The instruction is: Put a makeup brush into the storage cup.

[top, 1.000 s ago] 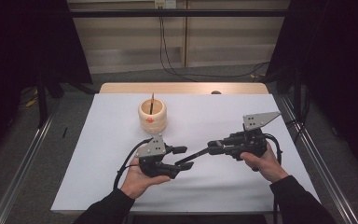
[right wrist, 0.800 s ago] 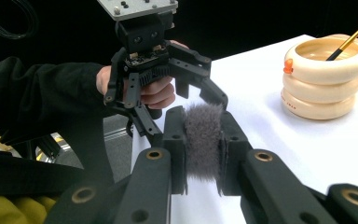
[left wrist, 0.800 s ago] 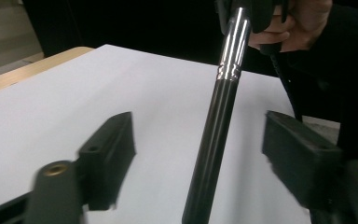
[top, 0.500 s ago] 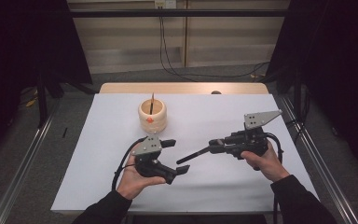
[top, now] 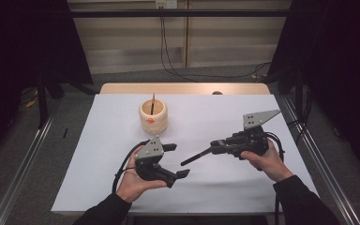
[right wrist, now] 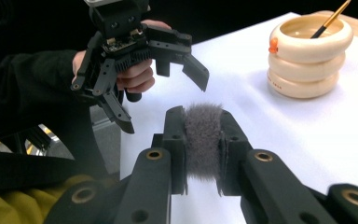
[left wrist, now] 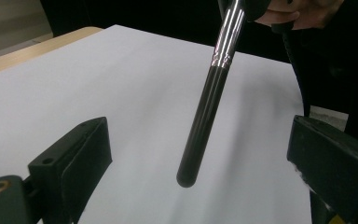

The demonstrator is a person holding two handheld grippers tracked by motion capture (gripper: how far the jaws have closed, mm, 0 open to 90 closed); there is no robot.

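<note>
a: right gripper (top: 215, 147) is clamped on the brush (top: 198, 157) by its bristle end; in the right gripper view the grey tuft (right wrist: 203, 140) sits squeezed between the pads. the handle sticks out level toward our left, above the sheet (top: 98, 140).

b: left gripper (top: 176, 160) has just been opening; jaws now stand wide. in the left gripper view the handle tip (left wrist: 191, 172) hangs between them, touching neither pad.

a: so the brush is carried by the right alone. we judge the step as a regrip: left takes the handle, right lets go of the bristles.

b: to do it well, we centre the handle between the left pads first. it sits nearer the middle than either side, but tilted across the gap.

a: we close the left on the black shaft, not the shiny ferrule (left wrist: 226, 37), which looks slippery.

b: and we keep the right clamped until the left grip looks firm. releasing early would drop the brush on the sheet.

a: the cup (top: 153, 115) stands well apart, beyond the left gripper, with one thin brush (top: 153, 103) leaning in it. we guess ours goes there, handle or bristles up we cannot tell.
</note>
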